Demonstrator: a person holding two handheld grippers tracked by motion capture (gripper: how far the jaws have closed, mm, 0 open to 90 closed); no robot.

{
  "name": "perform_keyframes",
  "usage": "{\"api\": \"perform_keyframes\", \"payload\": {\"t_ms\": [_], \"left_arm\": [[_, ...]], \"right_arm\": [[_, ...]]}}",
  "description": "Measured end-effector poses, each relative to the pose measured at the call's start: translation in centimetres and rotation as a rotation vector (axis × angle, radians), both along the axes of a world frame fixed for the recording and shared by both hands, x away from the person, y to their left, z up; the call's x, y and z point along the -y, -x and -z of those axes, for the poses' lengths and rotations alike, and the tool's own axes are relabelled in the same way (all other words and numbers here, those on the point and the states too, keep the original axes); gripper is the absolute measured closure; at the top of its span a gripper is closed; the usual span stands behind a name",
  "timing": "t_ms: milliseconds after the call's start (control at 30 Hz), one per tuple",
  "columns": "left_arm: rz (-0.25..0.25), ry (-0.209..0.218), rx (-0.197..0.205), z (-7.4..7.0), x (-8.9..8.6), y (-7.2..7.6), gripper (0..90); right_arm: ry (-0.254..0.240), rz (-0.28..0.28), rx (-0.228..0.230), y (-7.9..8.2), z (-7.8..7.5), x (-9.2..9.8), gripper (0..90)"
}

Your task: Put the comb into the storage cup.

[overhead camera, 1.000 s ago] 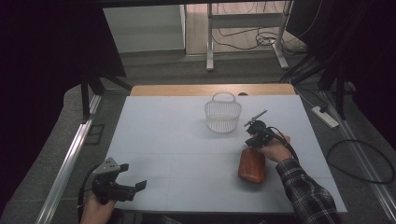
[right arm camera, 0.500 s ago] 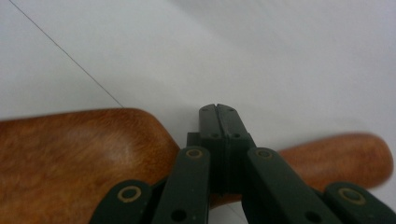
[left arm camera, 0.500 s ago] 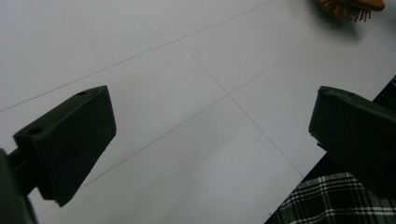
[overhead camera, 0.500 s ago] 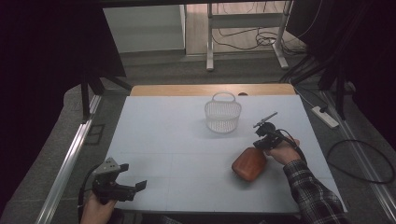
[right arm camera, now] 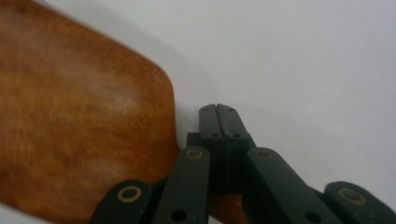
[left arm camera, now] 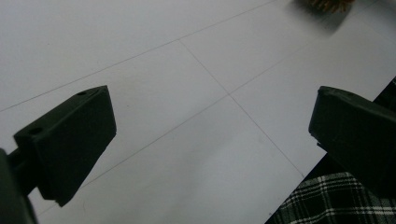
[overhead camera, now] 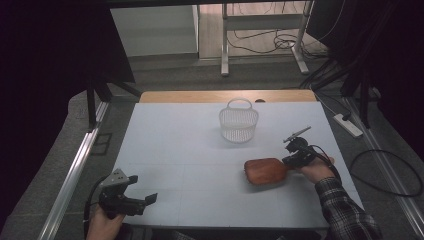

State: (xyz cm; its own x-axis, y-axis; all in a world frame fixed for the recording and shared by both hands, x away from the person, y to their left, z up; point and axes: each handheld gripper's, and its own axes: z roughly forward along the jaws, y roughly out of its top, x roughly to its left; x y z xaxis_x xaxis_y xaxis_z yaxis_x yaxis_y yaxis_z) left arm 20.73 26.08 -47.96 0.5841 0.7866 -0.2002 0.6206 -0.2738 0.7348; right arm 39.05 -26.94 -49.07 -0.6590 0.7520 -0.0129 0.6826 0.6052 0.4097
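Since a second ago we've swung the wooden board [overhead camera: 266, 172] flat, right gripper [overhead camera: 294, 159] clamped on its handle; left gripper [overhead camera: 142, 201] wide open; white basket [overhead camera: 238, 124] looks empty.

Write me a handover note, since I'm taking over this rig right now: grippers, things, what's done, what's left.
Right gripper: jaws shut, pressed together beside the brown wooden brush, which lies flat on the white table. Whether it grips the brush's handle I can't tell.
Left gripper: open, nothing between its jaws, at the table's near left corner.
White basket: upright at the far middle of the table, apart from the brush; its contents can't be made out.
Done: brush is at the gripper.
Left: probably carry the brush to the basket.
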Motion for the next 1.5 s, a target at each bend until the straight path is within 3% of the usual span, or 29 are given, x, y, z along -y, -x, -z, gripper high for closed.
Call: {"api": "perform_keyframes", "payload": {"t_ms": [667,900,1300,1500], "left_arm": [[0.0,-0.006,0.001,0.0,0.1,0.0,1.0],[0.001,-0.007,0.001,0.0,0.1,0.0,1.0],[0.003,-0.009,0.003,0.0,0.1,0.0,1.0],[0.005,-0.007,0.003,0.0,0.1,0.0,1.0]], "right_arm": [[-0.044,-0.006,-0.004,4.7,0.0,2.7,89.8],[-0.06,-0.006,-0.009,6.2,0.0,2.7,89.8],[-0.044,-0.049,-0.022,8.2,-0.1,1.7,89.9],[-0.038,-0.052,-0.025,8.5,-0.1,1.5,89.8]]}}
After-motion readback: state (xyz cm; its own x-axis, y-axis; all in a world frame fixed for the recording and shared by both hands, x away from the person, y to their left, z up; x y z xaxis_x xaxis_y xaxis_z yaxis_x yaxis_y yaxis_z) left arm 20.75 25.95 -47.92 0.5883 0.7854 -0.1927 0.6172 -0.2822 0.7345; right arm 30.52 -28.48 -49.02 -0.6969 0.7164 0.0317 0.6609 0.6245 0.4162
